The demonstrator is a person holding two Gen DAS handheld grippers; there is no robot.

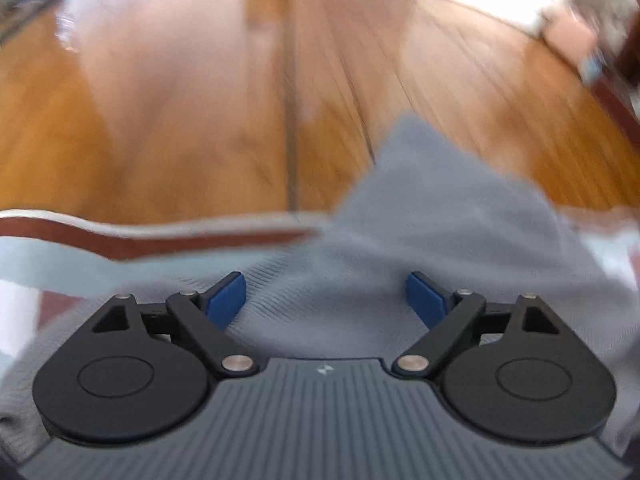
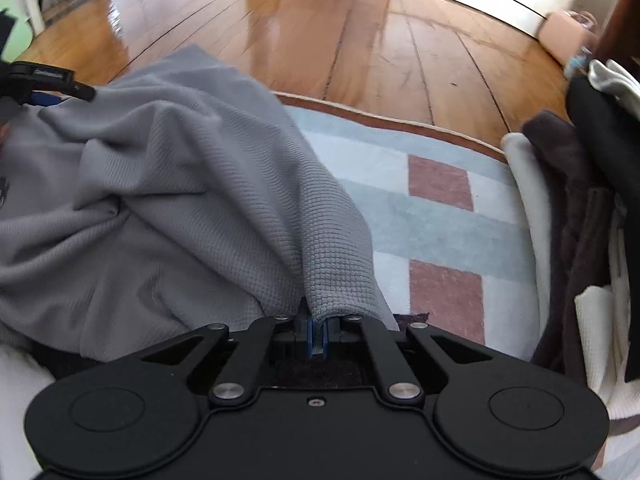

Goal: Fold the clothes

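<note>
Two grippers: right [image 2: 318,338] clenched on the shirt [image 2: 180,184] edge; left [image 1: 326,300] released (cloth directly beneath), which we judge nearer the bulk.

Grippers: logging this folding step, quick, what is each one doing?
Left gripper: open over the grey garment, gripping nothing.
Right gripper: shut on the grey garment's edge.
</note>
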